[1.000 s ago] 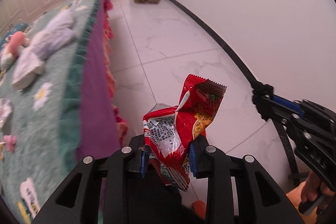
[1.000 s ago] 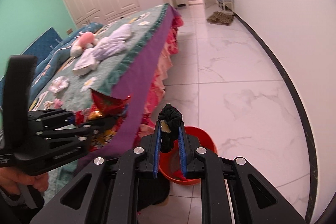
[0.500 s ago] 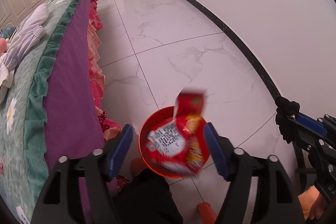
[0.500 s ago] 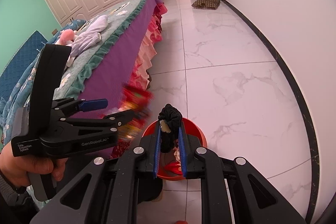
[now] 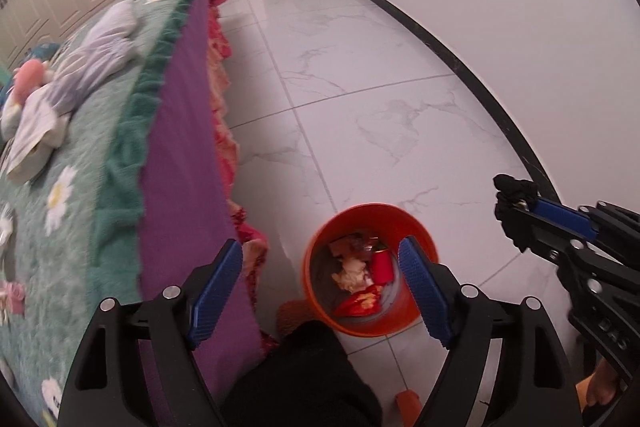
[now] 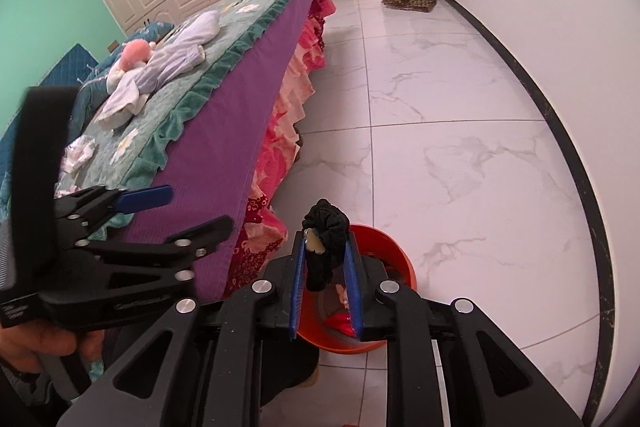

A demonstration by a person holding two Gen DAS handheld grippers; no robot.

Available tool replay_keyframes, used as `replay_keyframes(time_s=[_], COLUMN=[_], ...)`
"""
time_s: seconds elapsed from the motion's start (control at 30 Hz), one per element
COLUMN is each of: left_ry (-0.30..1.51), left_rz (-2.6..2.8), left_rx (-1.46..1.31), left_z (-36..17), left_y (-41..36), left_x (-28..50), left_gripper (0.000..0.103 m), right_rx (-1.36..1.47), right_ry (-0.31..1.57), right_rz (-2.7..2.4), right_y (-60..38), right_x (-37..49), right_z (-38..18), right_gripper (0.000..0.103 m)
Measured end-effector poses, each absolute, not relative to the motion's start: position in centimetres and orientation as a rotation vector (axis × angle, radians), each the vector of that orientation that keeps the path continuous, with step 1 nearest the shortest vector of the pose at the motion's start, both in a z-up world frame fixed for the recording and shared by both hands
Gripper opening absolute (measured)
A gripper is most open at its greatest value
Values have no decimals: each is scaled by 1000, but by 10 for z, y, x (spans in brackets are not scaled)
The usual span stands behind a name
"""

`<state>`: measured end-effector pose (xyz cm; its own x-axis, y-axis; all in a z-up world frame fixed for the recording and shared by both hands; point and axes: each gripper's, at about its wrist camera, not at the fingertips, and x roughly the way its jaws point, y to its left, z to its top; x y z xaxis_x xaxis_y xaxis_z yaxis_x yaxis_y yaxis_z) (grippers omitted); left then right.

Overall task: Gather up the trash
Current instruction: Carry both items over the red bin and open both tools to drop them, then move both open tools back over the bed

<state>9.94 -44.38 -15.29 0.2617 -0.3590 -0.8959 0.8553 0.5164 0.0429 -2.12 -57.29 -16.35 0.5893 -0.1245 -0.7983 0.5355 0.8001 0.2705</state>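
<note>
My left tool (image 5: 322, 287) is spread wide w/ nothing between its blue pads, and its jaws are opening a touch more. It hangs above the orange bin (image 5: 320, 311), which stands on the white tile floor (image 5: 360, 107) just beside the bed's purple skirt (image 5: 180, 187). Inside the bin I see a red wrapper (image 5: 358, 303), a pale crumpled scrap and a red cylinder-ish bit; that side needs nothing more from me.

My right tool (image 6: 324, 291) is the one w/ work to do. It's narrow, w/ a black scrunched cloth thing (image 6: 326, 239) between the pads, and the jaws are opening. The black piece hangs against the left pad w/ a gap showing on the right, so I judge the grip is about gone. A small pale tag or bit sits on it near the top.

To do this well: keep the tips over the bin mouth, not its near rim. From the right cam the bin's opening sits below and a bit right of the tips, so I'd hold centred, maybe nudge right, and keep pointing down. Cloth can cling to the ribbed pad, so open fully and give a small shake if it sticks. Keep the left tool out of the way, off to the left. More trash, e.g. crumpled tissues (image 6: 78, 151), lies on the bed (image 6: 120, 131) for after.
</note>
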Motion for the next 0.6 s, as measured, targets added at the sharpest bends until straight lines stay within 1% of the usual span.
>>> replay_keyframes(time_s=[0.07,0.1,0.13,0.17,0.43,0.6], left_ry=[988,988,989,991,975,926], left_rz=[-871,-864,-856,-852,-834,-824], left_rx=[594,591,585,580,529,505], left_z=[-152,-151,-151,-150,-133,-108], left_y=[-436,-434,-431,-429,-405,-384], left_x=[104,106,107,108,110,102], left_gripper=[80,80,80,80,80,80], right_rx=[527,518,513,512,497,481], right_ry=[864,865,867,863,835,804], right_rz=[-398,-397,-401,-403,-398,-368], right_y=[-571,-570,-569,-569,-555,-537], right_x=[-12,-8,-6,-4,-2,-7], right_z=[-165,-165,-165,-165,-146,-124], right_gripper=[26,30,37,38,38,38])
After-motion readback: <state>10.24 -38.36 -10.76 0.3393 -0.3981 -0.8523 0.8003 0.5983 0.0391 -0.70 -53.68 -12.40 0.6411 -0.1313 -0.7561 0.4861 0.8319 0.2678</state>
